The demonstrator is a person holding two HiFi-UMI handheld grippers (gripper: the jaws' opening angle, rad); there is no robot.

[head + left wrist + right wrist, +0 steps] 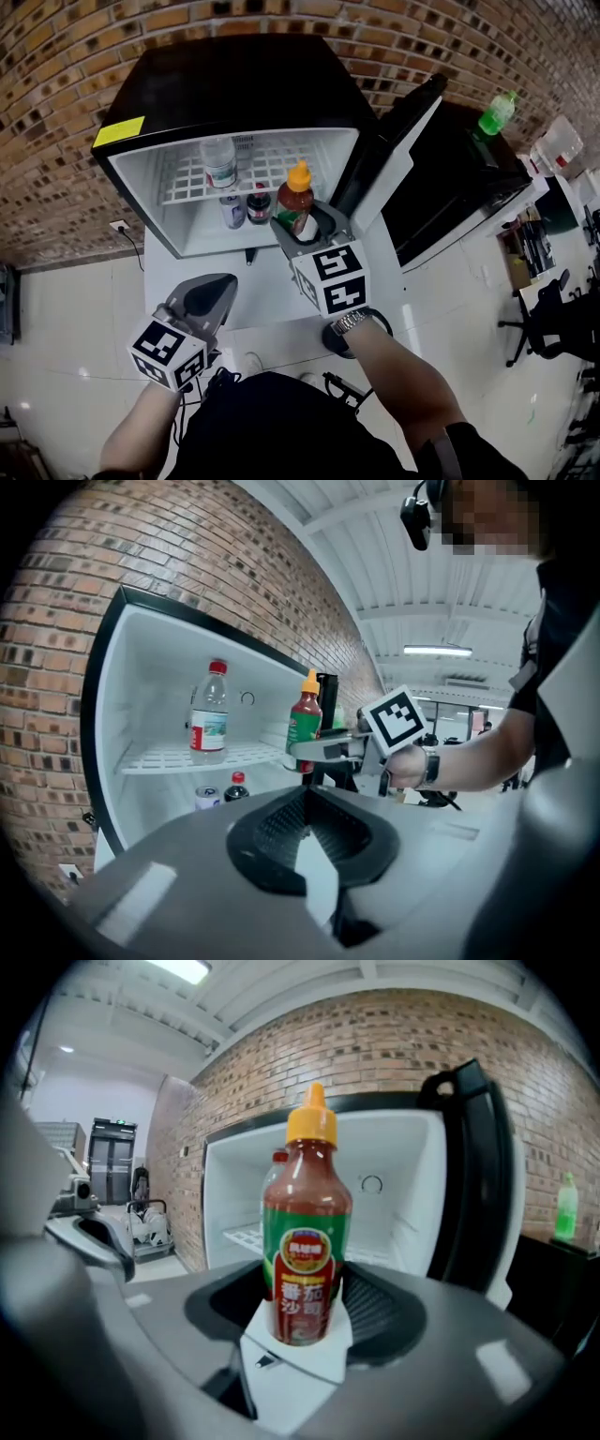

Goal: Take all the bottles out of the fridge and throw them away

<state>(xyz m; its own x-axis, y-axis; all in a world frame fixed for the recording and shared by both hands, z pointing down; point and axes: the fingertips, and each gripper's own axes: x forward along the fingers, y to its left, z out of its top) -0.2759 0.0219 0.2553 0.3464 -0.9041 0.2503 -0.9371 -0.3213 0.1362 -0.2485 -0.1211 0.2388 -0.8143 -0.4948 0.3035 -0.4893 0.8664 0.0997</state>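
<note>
Status: one bottle in transit, none seen binned. Right gripper [302, 223] has its fingers clamped low on the body of the sauce bottle [307, 1222]. The bottle is upright, orange cap up, at the mouth of the open fridge [141, 183] on the door side.

Left gripper [306, 797] has its fingers closed tip to tip with nothing between them. It hangs below and left of the right fingers, short of the fridge mouth.

In the fridge, beyond both sets of fingers:
- clear water bottle [219, 161], standing on the wire shelf [277, 173]
- small dark red-capped bottle [259, 204], on the fridge floor under the shelf
- can [232, 210], just beside the dark bottle; not a bottle, so it likely stays

No bin shows in any view, so the drop point is unknown. Estimate: early. One of three bottles is out, with two pulls and all the disposals left.
</note>
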